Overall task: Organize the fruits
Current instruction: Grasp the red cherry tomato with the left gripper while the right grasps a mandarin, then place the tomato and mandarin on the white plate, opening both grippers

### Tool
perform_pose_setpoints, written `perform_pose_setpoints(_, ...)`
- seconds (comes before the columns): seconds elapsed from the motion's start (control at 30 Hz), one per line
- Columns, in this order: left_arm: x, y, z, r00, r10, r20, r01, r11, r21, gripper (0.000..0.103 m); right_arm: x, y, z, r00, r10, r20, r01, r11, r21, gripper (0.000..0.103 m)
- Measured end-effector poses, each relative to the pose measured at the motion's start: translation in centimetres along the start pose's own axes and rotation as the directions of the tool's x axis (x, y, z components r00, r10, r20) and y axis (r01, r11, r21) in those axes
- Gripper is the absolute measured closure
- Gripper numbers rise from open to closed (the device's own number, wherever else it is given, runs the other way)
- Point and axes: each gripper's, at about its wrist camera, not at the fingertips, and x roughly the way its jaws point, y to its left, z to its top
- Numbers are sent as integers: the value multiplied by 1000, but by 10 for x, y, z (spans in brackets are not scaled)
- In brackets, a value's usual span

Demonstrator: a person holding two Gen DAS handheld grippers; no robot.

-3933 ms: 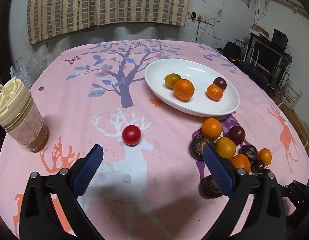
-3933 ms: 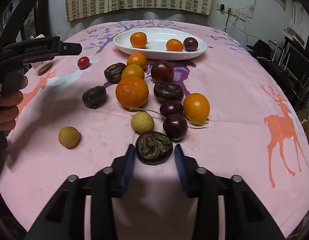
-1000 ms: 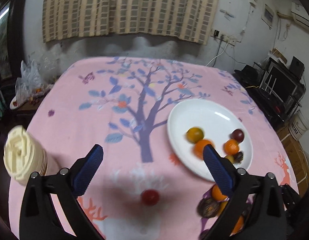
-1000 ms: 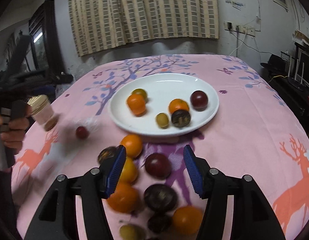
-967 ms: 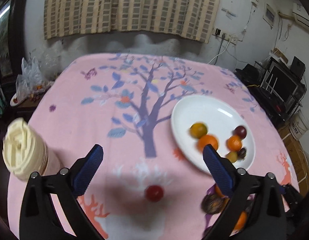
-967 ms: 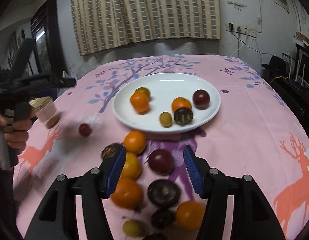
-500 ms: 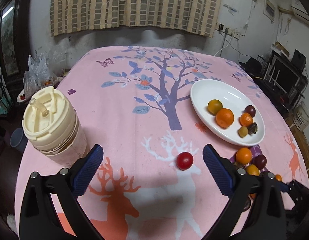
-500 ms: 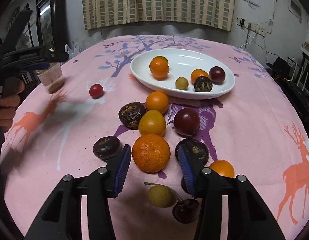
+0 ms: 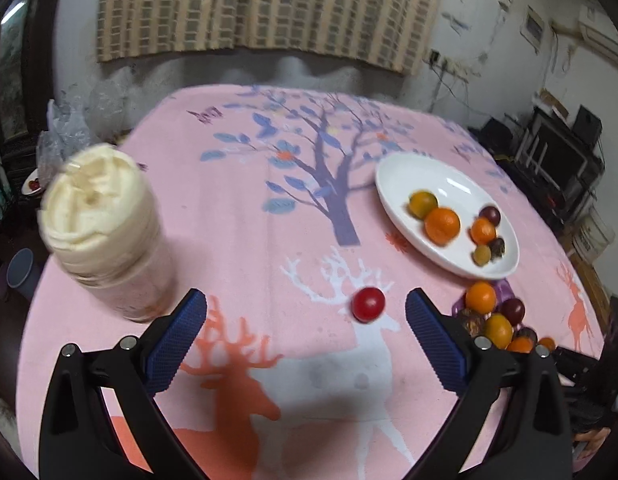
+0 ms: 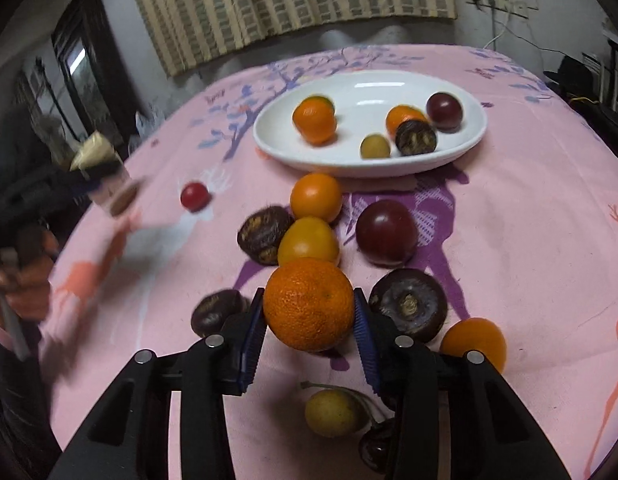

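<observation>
Right gripper [image 10: 309,334] clamped on the big orange [image 10: 309,304], blue pads [image 10: 253,340] pressed to both sides, amid loose fruit on the pink tablecloth [image 10: 529,240], near side of the white plate [image 10: 475,136] (six fruits in there). Left gripper [image 9: 307,338] spread wide, empty, above the red cherry tomato [image 9: 368,304], beside the cream-lidded jar [image 9: 103,232].

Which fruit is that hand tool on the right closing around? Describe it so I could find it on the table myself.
Start at the white oval plate on the pink tablecloth and follow the loose fruit spilling toward the camera. At the near end, between the blue pads of the right gripper, sits the big orange. It is the largest fruit there, with a pebbled rind; its orange neighbours are smaller and smooth.
</observation>
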Motion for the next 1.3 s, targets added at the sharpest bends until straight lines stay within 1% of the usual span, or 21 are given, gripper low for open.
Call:
perform_pose_setpoints(0.03, 11, -9, -2, 1000, -17, -26, 18, 999, 27, 21, -5, 0, 0, 1000, -9, 27, 9, 1000, 3, 61)
perform_pose_setpoints(0.07, 21, -17, -3, 998, -31, -49, 33, 998, 47, 37, -10, 1, 0, 998, -15, 56, 15, 1000, 0, 61)
perform_pose_setpoints(0.17, 47, -35, -6, 993, -63, -98, 70, 995, 75, 53, -14, 3, 0, 997, -2, 77, 2, 1000, -3, 61)
perform_pose_setpoints(0.3, 66, -54, -11, 994, -32, -107, 46, 990, 132, 53, -13, 2, -1, 998, 19, 58, -19, 1000, 4, 61)
perform_pose_setpoints(0.37, 74, -60, -11, 992, -24, -121, 41, 989, 142, 53, -14, 2, -1, 998, 21, 63, -21, 1000, 4, 61)
perform_pose_setpoints(0.5, 87, -58, -16, 986, 1, -166, 24, 989, 146, 65, -16, 3, -3, 998, 29, 63, -29, 1000, 6, 61)
perform_pose_setpoints(0.6, 85, -60, -20, 988, 15, -153, 10, 987, 163, 67, -16, 1, -4, 998, 34, 60, -34, 999, 12, 61)
perform_pose_setpoints(0.67, 84, -64, -23, 989, 49, -137, -22, 981, 194, 72, -15, -1, -3, 997, 37, 61, -38, 999, 18, 61)
perform_pose_setpoints(0.73, 81, -66, -26, 990, 54, -131, -27, 979, 203, 76, -16, -2, -4, 997, 40, 65, -42, 999, 25, 61)
perform_pose_setpoints(0.77, 80, -66, -26, 990, 49, -133, -22, 980, 199, 77, -16, -3, -4, 997, 40, 68, -42, 999, 28, 61)
perform_pose_setpoints(0.9, 74, -68, -29, 990, 16, -139, 9, 984, 177, 78, -17, -2, -3, 996, 40, 74, -42, 999, 27, 61)
perform_pose_setpoints(0.97, 68, -72, -29, 992, -9, -128, 32, 984, 174, 78, -18, -2, -4, 996, 41, 81, -43, 999, 23, 61)
perform_pose_setpoints(1.03, 57, -77, -28, 993, -60, -104, 77, 983, 169, 78, -20, -2, -3, 995, 41, 91, -43, 999, 20, 61)
perform_pose_setpoints(1.07, 49, -79, -27, 991, -100, -87, 113, 980, 164, 78, -22, -2, -3, 994, 43, 99, -45, 999, 19, 61)
perform_pose_setpoints(1.13, 34, -84, -24, 985, -163, -52, 169, 972, 165, 78, -26, -2, -2, 993, 45, 113, -47, 999, 15, 61)
perform_pose_setpoints(1.2, 20, -88, -20, 973, -230, -21, 230, 959, 167, 78, -32, -2, 2, 989, 59, 136, -60, 998, 6, 61)
perform_pose_setpoints(1.3, 7, -96, -12, 956, -293, 8, 286, 941, 181, 78, -39, -2, 17, 985, 56, 165, -51, 998, -34, 61)
